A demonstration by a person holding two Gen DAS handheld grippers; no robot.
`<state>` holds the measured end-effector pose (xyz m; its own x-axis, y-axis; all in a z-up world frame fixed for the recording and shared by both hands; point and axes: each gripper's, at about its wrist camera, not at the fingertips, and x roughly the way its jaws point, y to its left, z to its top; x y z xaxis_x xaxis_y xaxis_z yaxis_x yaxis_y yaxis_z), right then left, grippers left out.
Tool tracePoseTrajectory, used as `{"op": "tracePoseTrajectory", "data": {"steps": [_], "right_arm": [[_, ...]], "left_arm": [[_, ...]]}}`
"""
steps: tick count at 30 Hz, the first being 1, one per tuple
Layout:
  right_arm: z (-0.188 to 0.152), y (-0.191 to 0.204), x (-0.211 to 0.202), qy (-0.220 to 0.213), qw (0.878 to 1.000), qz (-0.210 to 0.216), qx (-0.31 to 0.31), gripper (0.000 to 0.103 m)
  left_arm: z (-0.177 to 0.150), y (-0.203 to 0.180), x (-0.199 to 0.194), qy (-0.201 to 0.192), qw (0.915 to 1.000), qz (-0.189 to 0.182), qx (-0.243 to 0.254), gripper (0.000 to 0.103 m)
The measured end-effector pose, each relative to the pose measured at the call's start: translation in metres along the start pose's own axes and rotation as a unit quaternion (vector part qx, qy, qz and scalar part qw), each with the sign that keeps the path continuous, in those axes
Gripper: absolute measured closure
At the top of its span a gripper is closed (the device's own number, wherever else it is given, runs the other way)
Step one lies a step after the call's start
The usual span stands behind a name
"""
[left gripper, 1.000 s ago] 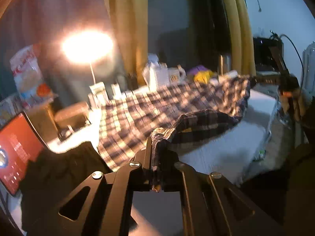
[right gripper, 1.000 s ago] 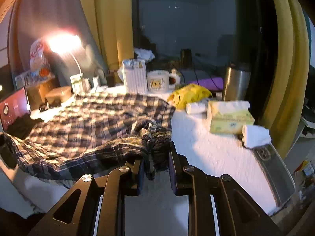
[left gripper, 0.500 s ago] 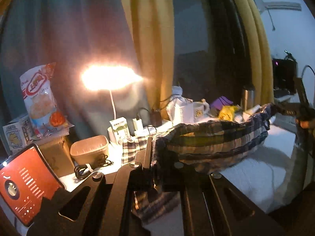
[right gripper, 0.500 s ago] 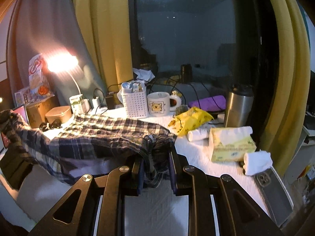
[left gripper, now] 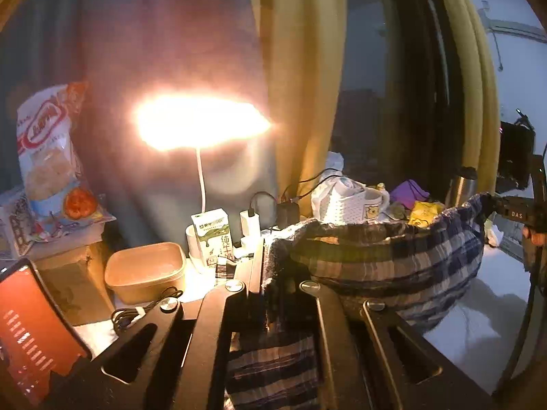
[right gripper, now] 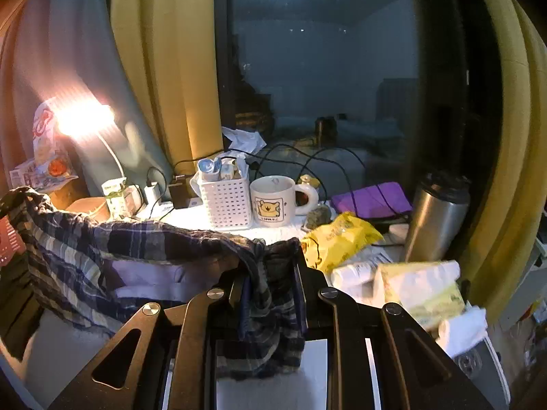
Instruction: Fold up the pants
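Lifted off the desk (right gripper: 236,225) since a second ago: plaid pants (left gripper: 393,266), earlier spread flat, now hanging in a sagging span between left hand-held gripper (left gripper: 273,283) and right hand-held gripper (right gripper: 270,273). Bare white desk surface uncovered beneath. Both hand-held grippers raised and carried toward the lamp (left gripper: 201,126) side, seemingly; blur hinders certainty.

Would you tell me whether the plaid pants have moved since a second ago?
Yes: the plaid pants have risen off the white table, toward the basket.
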<state>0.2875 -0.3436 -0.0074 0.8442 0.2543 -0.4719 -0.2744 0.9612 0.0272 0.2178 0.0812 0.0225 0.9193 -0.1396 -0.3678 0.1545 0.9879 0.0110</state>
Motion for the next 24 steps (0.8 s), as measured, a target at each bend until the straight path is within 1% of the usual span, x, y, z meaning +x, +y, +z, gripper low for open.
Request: {"op": "tracePoseTrajectory", "data": {"steps": [3, 7, 13, 17, 20, 24], "right_arm": [[0.007, -0.001, 0.017, 0.003, 1.000, 0.001, -0.001, 0.082], [0.013, -0.003, 0.044, 0.011, 1.000, 0.004, 0.000, 0.082], [0.019, -0.009, 0.082, 0.025, 1.000, 0.007, 0.000, 0.082], [0.024, -0.013, 0.103, 0.031, 0.999, 0.010, 0.002, 0.082], [0.029, -0.014, 0.121, 0.036, 0.999, 0.013, 0.002, 0.082], [0.029, -0.012, 0.150, 0.053, 0.998, 0.017, 0.006, 0.082]], "left_arm": [[0.001, 0.004, 0.020, 0.018, 0.9997, -0.004, -0.015, 0.099], [0.001, 0.011, 0.047, 0.039, 0.9988, 0.000, -0.030, 0.099], [0.005, 0.019, 0.075, 0.035, 0.9984, 0.004, -0.045, 0.099], [0.010, 0.029, 0.096, 0.033, 0.9980, 0.014, -0.052, 0.099], [0.009, 0.040, 0.118, 0.043, 0.9970, 0.025, -0.060, 0.099], [0.000, 0.054, 0.149, 0.067, 0.9946, 0.037, -0.069, 0.099]]}}
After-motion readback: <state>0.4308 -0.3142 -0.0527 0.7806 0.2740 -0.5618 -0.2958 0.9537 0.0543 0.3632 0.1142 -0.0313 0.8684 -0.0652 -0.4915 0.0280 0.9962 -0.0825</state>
